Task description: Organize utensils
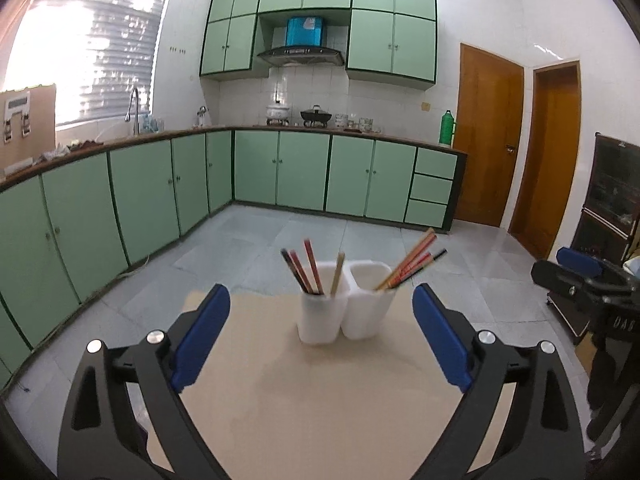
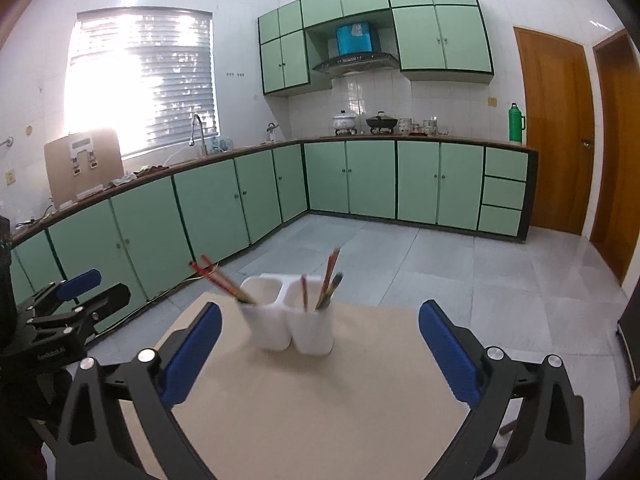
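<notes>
A white two-cup utensil holder (image 1: 344, 312) stands near the far edge of a beige table (image 1: 320, 400). Its left cup holds several chopsticks (image 1: 308, 270), red, dark and one pale. Its right cup holds several red and gold chopsticks (image 1: 412, 266) leaning right. The holder also shows in the right wrist view (image 2: 292, 320) with chopsticks (image 2: 224, 282) in both cups. My left gripper (image 1: 321, 300) is open and empty, short of the holder. My right gripper (image 2: 320, 316) is open and empty, also short of it. Each gripper shows at the edge of the other's view.
The table (image 2: 320, 400) stands in a kitchen with green cabinets (image 1: 280, 168) along the left and far walls. The grey tiled floor (image 1: 280, 240) lies beyond the table's far edge. Wooden doors (image 1: 488, 136) are at the right, with a dark cabinet (image 1: 608, 208) beside them.
</notes>
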A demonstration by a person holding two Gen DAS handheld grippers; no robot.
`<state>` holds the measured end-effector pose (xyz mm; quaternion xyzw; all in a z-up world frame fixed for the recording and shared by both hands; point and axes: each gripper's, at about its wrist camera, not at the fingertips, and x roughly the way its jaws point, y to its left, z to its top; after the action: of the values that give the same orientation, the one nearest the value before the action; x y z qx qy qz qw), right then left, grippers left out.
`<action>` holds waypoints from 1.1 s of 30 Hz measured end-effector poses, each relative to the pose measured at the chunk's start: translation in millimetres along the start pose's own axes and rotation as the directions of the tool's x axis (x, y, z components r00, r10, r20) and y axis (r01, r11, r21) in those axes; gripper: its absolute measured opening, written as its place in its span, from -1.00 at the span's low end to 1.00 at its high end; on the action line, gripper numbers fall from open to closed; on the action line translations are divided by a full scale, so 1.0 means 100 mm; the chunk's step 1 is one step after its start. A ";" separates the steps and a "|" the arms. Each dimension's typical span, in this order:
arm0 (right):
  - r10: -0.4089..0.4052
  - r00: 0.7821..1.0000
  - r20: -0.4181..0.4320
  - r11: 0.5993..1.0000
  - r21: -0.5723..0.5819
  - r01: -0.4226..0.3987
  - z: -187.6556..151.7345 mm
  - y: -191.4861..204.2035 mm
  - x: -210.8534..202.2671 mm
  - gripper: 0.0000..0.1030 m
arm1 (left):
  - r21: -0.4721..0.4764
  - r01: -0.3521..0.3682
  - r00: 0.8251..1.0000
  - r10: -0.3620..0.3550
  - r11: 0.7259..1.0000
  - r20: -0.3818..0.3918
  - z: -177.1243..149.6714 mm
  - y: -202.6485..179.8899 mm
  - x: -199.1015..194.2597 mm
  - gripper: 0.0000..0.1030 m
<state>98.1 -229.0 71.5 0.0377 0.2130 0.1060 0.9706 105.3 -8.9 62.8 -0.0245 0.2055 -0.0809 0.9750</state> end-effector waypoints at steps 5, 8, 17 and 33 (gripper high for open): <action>0.017 1.000 -0.012 1.000 0.015 -0.017 -0.18 0.10 -0.17 0.88 | -0.002 -0.007 1.000 0.007 1.000 -0.015 -0.12 -0.05 -0.15 0.76; 0.044 0.999 -0.025 0.999 0.028 -0.043 -0.24 0.14 -0.25 0.88 | -0.005 -0.003 1.000 0.003 1.000 -0.017 -0.20 -0.08 -0.24 0.76; 0.008 1.000 -0.004 0.999 -0.052 -0.008 -0.29 0.37 -0.44 0.88 | 0.010 -0.018 1.000 0.018 1.000 0.002 -0.29 -0.15 -0.49 0.76; 0.012 1.000 0.025 0.998 -0.063 -0.011 -0.26 0.43 -0.54 0.88 | 0.046 -0.025 0.999 0.023 0.999 0.043 -0.28 -0.24 -0.71 0.76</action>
<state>30.8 -198.4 74.5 0.0097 0.1969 0.1178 0.9733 26.5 -20.8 67.8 -0.0013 0.1832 -0.0735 0.9803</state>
